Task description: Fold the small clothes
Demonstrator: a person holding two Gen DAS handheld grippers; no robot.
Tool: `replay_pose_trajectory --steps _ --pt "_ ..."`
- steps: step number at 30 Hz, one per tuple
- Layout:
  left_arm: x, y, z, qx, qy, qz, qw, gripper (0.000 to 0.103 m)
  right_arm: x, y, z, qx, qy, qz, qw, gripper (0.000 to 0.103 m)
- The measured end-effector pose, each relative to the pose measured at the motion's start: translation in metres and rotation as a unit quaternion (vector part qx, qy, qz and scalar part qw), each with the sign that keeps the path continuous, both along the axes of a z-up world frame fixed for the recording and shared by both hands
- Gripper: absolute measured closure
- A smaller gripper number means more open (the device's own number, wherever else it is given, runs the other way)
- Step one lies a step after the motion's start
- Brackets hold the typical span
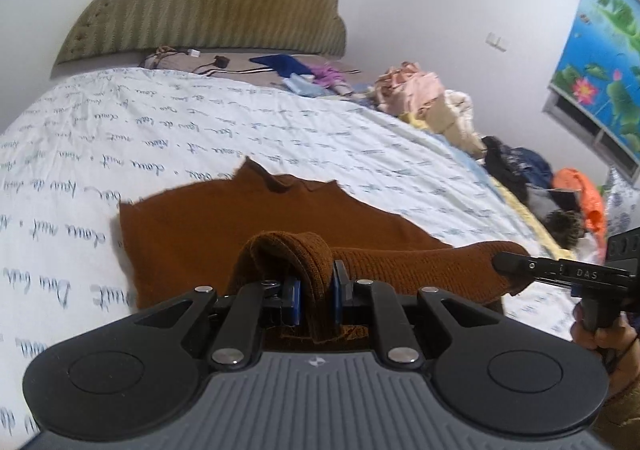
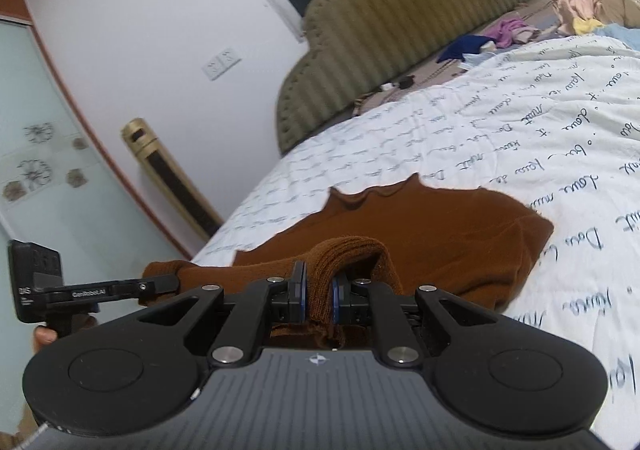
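At right of the left view, "DAS" marks the right tool (image 1: 498,264); both tools (left tool (image 1: 316,290) too) pinch the brown sweater (image 1: 224,226).

Ahead of your left claw, a white quilt (image 1: 240,137) printed with blue handwriting is lying across the bed, and beyond it an olive scalloped headboard (image 1: 224,5) is standing against the wall. To that claw's right, a heap of pink and cream clothes (image 1: 420,93) is sitting at the bed's edge, with dark garments (image 1: 516,165) and something orange (image 1: 580,193) lying nearer. A bright lotus-print blind (image 1: 600,61) is hanging further right. Left of your right claw, a gold tower unit (image 2: 168,173) is standing beside a frosted glass door (image 2: 40,153).
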State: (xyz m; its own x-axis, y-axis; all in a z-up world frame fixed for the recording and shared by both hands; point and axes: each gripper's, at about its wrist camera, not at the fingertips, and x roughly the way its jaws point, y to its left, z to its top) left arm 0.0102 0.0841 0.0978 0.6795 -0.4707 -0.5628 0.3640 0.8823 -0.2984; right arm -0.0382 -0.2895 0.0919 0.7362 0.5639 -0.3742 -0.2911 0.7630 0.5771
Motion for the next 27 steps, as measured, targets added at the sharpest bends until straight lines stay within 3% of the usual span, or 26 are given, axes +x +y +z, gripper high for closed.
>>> replay_pose_trajectory --steps 7,13,20,23,25,26,27 --pt "0.07 -0.016 -0.01 0.048 0.004 0.027 0.9985 0.089 0.067 0.001 -0.019 -0.016 0.022 -0.032 0.999 0.087" --pt "0.13 -0.026 -0.038 0.079 0.029 0.056 0.9949 0.089 0.12 0.004 -0.039 -0.023 0.049 -0.049 0.997 0.087" --pt "0.173 -0.03 -0.065 0.089 0.057 0.072 0.9918 0.088 0.164 0.007 -0.07 -0.027 0.091 -0.066 0.993 0.086" --pt "0.183 -0.027 -0.071 0.084 0.077 0.079 0.9903 0.087 0.175 0.009 -0.081 -0.032 0.112 -0.065 0.991 0.075" --pt "0.186 -0.021 -0.074 0.07 0.089 0.081 0.9903 0.085 0.174 0.011 -0.081 -0.05 0.103 -0.071 0.991 0.06" --pt "0.186 -0.018 -0.073 0.065 0.091 0.086 0.99 0.079 0.172 0.012 -0.078 -0.062 0.097 -0.081 0.99 0.048" --pt "0.186 -0.014 -0.072 0.063 0.089 0.095 0.9894 0.067 0.168 0.012 -0.074 -0.078 0.085 -0.094 0.989 0.043"
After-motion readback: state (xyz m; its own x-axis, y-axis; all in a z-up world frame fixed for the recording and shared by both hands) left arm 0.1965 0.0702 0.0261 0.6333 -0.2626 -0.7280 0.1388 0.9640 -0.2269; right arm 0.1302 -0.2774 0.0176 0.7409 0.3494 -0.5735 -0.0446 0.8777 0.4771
